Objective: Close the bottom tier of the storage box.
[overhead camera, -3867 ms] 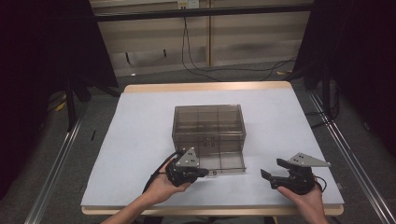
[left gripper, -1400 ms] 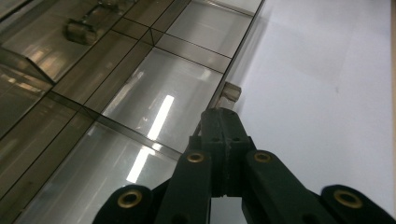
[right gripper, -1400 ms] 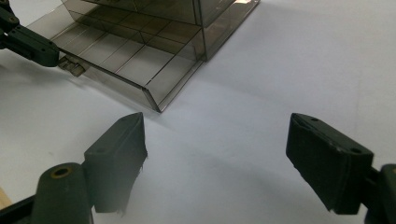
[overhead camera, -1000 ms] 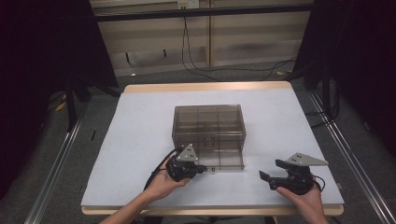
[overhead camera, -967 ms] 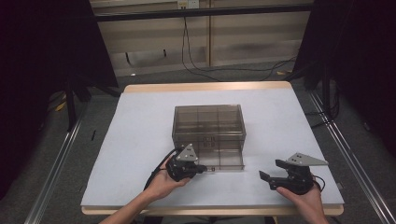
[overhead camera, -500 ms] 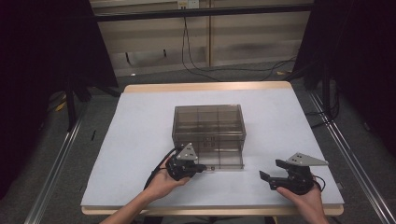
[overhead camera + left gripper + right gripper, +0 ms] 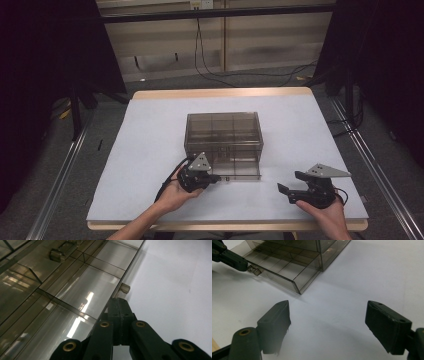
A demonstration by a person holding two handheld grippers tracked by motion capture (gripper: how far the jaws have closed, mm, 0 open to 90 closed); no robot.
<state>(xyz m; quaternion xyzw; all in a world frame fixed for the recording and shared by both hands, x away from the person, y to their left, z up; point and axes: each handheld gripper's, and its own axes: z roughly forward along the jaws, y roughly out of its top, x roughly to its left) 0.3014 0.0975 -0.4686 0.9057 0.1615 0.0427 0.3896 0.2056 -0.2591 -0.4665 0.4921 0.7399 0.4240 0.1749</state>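
- We see a smoky translucent plastic drawer cabinet (image 7: 223,135) standing near the middle of the white table (image 7: 310,135), with its bottom drawer (image 7: 239,168) pulled out toward the person.
- The left gripper (image 7: 214,177) has its jaws clenched on the drawer's front edge, just beside the small clear pull tab (image 7: 124,288); in the left gripper view the 2 black jaws meet on that thin front wall.
- The right gripper (image 7: 289,188) rests well apart from the cabinet, on the right side of the table, its jaws spread wide and holding nothing; in the right gripper view its 2 pads (image 7: 277,315) frame bare table.
- We judge the cabinet light and rigid: thin hard walls, sharp square corners, glossy faces that throw back the ceiling lights.
- The drawer shows thin dividers crossing it into several compartments, all apparently empty, so it should slide with little effort.
- That light weight is a risk: a firm pull could drag the whole cabinet along the smooth table, so we would steady the body with the free gripper.
- The plastic looks slippery and somewhat brittle; the best hold is the front lip or the pull tab, squeezed gently and pulled straight.
- The table covering is matte, flat and pale.
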